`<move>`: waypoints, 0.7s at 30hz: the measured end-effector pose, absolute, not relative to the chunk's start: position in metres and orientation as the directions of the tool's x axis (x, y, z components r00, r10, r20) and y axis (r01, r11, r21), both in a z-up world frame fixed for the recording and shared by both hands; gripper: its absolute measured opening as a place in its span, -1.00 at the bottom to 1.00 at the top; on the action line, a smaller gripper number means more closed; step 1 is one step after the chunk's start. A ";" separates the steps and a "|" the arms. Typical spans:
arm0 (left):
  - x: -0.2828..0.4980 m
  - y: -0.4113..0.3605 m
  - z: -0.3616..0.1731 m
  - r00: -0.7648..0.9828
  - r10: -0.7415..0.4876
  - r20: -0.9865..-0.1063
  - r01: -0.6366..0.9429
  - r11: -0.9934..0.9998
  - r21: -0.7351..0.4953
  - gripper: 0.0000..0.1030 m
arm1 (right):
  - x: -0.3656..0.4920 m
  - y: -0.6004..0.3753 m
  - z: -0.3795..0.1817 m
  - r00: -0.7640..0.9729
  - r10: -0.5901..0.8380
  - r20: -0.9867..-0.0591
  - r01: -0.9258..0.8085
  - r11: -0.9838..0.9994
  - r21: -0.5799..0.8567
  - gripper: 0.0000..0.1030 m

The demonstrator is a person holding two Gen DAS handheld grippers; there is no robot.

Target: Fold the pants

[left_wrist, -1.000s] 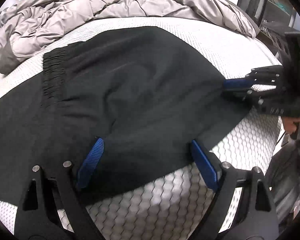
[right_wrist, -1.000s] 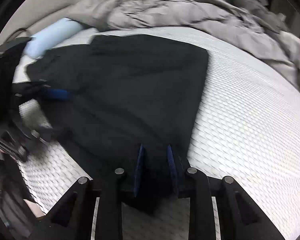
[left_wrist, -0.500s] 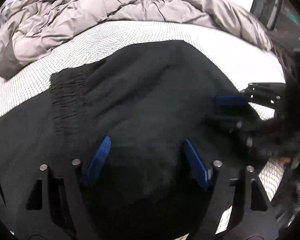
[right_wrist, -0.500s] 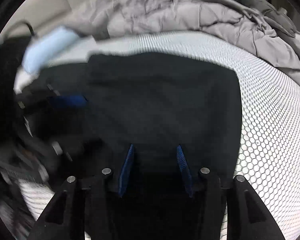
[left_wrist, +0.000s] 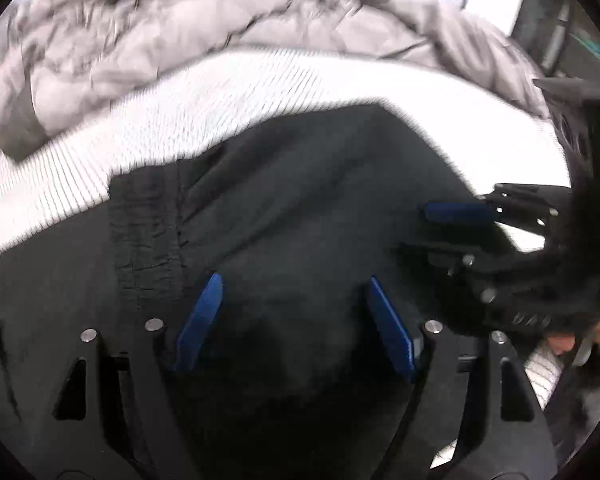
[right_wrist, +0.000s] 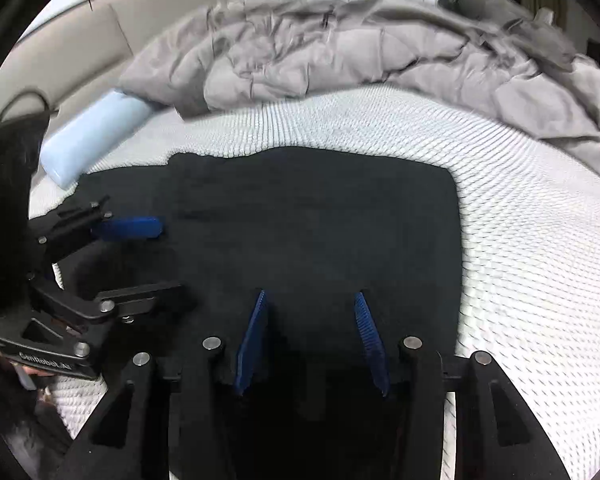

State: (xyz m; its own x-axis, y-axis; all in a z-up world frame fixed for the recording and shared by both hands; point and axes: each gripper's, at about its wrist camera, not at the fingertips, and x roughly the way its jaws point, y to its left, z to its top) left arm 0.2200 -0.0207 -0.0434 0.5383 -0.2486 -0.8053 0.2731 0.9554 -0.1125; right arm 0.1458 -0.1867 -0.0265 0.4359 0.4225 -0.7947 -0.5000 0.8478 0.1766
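Black pants [left_wrist: 300, 184] lie folded on the white mesh mattress [left_wrist: 220, 100], with the gathered elastic waistband [left_wrist: 148, 232] at the left. My left gripper [left_wrist: 295, 278] hovers over the dark cloth, its blue pads wide apart and pressing on nothing. In the right wrist view the pants [right_wrist: 320, 220] show a straight right edge. My right gripper [right_wrist: 310, 293] is above them; its jaws are opening and the pads stand clear of the cloth. Each gripper shows in the other view: the right gripper [left_wrist: 416, 230] at the right edge, the left gripper [right_wrist: 172, 260] at the left.
A rumpled grey duvet [right_wrist: 340, 52] is piled along the far side of the mattress [right_wrist: 520, 260]. A light blue pillow [right_wrist: 92, 136] lies at the far left near a beige headboard. A hand [left_wrist: 560, 344] grips the right tool.
Both grippers have moved forward over the pants, so black cloth now fills the space under them. The right jaws, nearly shut on the pants' edge before, have spread apart. The left jaws narrowed slightly.
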 end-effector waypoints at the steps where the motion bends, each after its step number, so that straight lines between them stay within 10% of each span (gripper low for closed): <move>1: 0.220 -0.019 -0.047 0.543 -0.260 -0.799 0.284 0.952 -0.116 0.40 | 0.151 -0.177 -0.036 0.426 0.386 -0.818 -0.494 0.857 0.147 -0.09; 7: 0.207 -0.014 -0.046 0.563 -0.266 -0.783 0.326 0.941 -0.086 0.40 | 0.145 -0.192 -0.039 0.510 0.199 -0.837 -0.450 0.891 -0.062 -0.07; 21: 0.252 0.003 -0.026 0.593 -0.191 -0.782 0.133 0.981 -0.139 0.21 | 0.158 -0.177 -0.025 0.501 0.404 -0.765 -0.499 0.857 0.126 -0.06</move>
